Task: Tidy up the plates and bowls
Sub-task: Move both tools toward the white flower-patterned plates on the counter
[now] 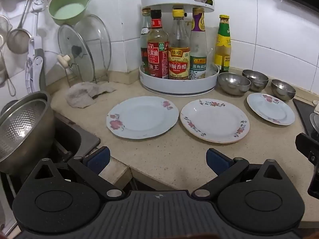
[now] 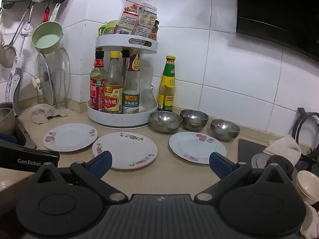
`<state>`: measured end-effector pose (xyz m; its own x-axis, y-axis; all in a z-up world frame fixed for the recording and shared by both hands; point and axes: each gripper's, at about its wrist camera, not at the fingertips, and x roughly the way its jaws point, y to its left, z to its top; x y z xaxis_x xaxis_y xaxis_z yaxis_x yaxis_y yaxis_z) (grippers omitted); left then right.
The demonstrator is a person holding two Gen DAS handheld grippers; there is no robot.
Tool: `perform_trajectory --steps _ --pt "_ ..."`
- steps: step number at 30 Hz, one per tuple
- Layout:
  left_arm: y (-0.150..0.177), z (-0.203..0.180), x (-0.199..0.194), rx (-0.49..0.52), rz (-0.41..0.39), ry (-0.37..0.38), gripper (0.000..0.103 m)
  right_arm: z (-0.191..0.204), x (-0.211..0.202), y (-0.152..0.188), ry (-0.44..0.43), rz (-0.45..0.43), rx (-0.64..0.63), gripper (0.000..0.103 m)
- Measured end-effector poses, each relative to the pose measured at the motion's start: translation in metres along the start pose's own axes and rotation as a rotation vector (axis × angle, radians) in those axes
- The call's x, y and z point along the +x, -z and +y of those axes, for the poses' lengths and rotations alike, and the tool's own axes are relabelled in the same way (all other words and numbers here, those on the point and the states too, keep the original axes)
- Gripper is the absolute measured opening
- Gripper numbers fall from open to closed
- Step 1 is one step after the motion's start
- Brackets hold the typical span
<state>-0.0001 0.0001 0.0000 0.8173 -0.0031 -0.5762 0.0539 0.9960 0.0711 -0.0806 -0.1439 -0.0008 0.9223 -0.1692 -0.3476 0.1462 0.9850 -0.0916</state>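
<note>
Both tools, left (image 1: 157, 161) and right (image 2: 159, 165), gape wide, empty, short of the plates (image 1: 142, 117).

Sauce bottles (image 1: 175, 45) on white turntable rack (image 1: 179, 80); glass lids (image 1: 85, 45), perhaps a rag (image 1: 85, 96) beside.

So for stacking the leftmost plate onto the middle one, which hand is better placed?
Probably left. The left tongs, open and empty, face the leftmost plate almost directly. The right tongs, also open, sit in front of the middle plate and right plate.
</note>
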Motion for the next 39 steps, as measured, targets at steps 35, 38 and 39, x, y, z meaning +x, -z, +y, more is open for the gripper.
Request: perform_trajectory --steps 35,38,39 --pt "0.0 0.022 0.024 -0.122 0.177 -0.027 0.103 0.018 0.036 -0.013 0.112 0.153 -0.033 0.101" --pt "0.001 0.022 0.024 -0.12 0.186 -0.033 0.103 0.019 0.041 -0.012 0.105 0.181 -0.026 0.101" --pt "0.001 0.022 0.025 -0.119 0.19 -0.032 0.103 0.019 0.042 -0.011 0.099 0.186 -0.024 0.101"
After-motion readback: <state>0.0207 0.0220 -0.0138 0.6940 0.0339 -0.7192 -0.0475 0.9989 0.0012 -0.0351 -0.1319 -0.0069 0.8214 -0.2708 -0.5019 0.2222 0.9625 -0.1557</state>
